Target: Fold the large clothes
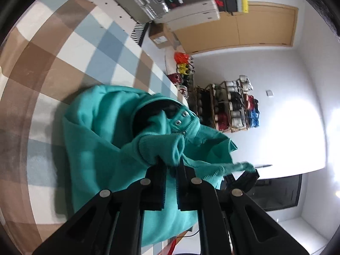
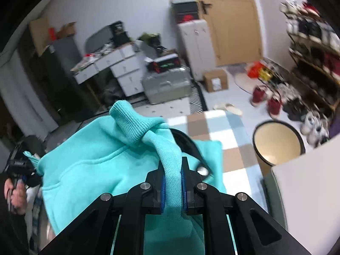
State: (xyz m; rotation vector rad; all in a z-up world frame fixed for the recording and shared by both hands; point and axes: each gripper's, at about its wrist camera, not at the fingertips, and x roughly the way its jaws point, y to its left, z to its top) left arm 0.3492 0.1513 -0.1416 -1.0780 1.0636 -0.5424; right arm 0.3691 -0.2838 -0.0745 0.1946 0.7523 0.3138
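Note:
A teal sweatshirt [image 1: 102, 140] hangs bunched above a brown, blue and white checked cover [image 1: 63, 53]. My left gripper [image 1: 171, 163] is shut on a ribbed fold of it, and snap buttons show near the collar. In the right wrist view the sweatshirt [image 2: 89, 161] spreads to the left with a ribbed cuff on top. My right gripper [image 2: 172, 167] is shut on a strip of the teal knit. The left gripper [image 2: 19, 165] shows at the far left, held by a hand [image 2: 14, 195] and pinching a teal edge. The right gripper [image 1: 248, 175] appears beyond the garment, also on a teal edge.
A round cream-lined bin [image 2: 276, 144] stands right of the checked cover [image 2: 223, 127], beside a white box edge [image 2: 308, 180]. Shoes and a shoe rack [image 2: 314, 53] fill the right wall. A grey case [image 2: 167, 85], a cardboard box [image 2: 215, 79] and drawers lie beyond.

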